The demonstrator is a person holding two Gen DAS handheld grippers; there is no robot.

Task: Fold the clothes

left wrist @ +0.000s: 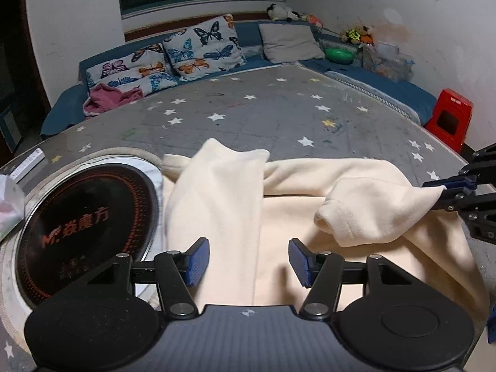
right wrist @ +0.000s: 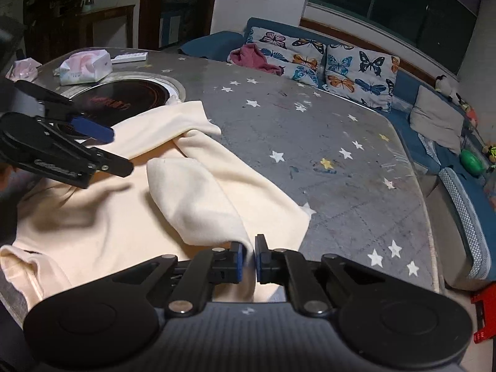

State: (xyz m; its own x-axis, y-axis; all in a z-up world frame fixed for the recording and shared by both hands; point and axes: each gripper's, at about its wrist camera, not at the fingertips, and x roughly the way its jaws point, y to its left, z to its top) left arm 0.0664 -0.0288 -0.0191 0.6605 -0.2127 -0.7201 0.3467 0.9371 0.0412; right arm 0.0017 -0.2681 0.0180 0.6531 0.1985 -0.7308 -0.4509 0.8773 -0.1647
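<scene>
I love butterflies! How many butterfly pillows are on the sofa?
2. One butterfly pillow lies low at the sofa's left end, behind the pink cloth. The other leans upright just right of it. More may be hidden.

left claw | black linkage arms, blue pads, silver screws | right claw alike

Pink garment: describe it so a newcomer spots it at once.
Start at the blue sofa behind the star-print table. At its left end, below the butterfly cushions, lies the crumpled pink garment: the only pink fabric there, unlike the cream top on the table.
</scene>
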